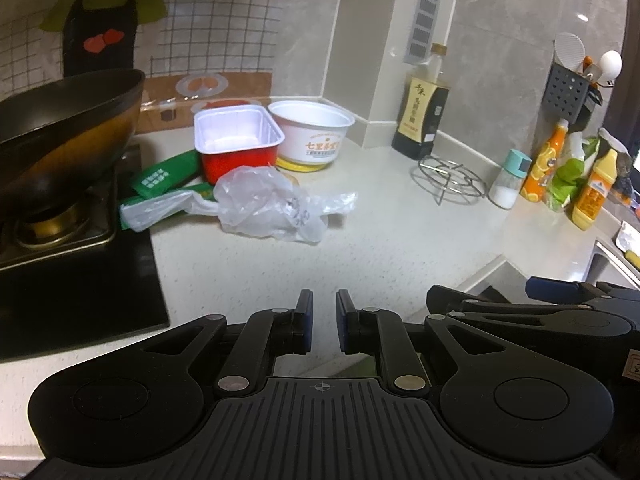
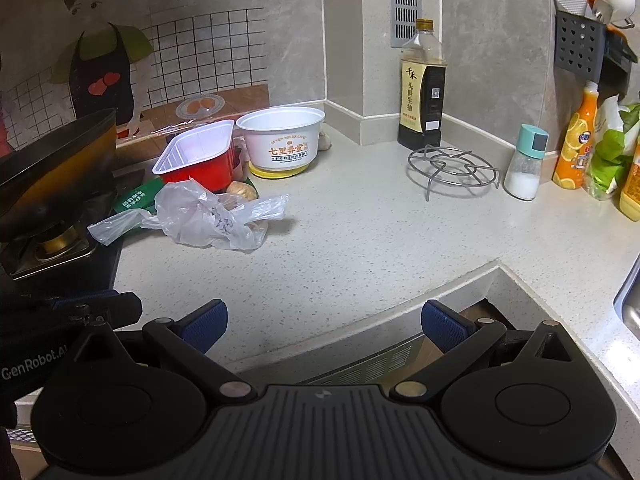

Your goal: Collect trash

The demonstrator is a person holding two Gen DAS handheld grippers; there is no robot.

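Trash lies on the speckled counter beside the stove: a crumpled clear plastic bag [image 1: 264, 204] [image 2: 212, 216], an empty red tray [image 1: 238, 140] [image 2: 200, 158], an empty white round bowl [image 1: 310, 134] [image 2: 282, 140] and green wrappers [image 1: 164, 178] [image 2: 134, 198]. My left gripper [image 1: 324, 308] hangs over the counter's front, well short of the bag, jaws nearly together with a narrow gap and nothing between them. My right gripper [image 2: 324, 320] is open and empty above the counter's front edge. Its fingers also show in the left wrist view [image 1: 552, 288].
A dark wok [image 1: 60, 136] [image 2: 52, 160] sits on the stove burner at left. A soy sauce bottle [image 1: 424, 108] [image 2: 422, 88], wire trivet [image 1: 450, 178] [image 2: 452, 168], salt shaker [image 2: 524, 164] and orange bottles [image 2: 576, 140] stand along the back wall. A sink edge [image 2: 628, 300] is at right.
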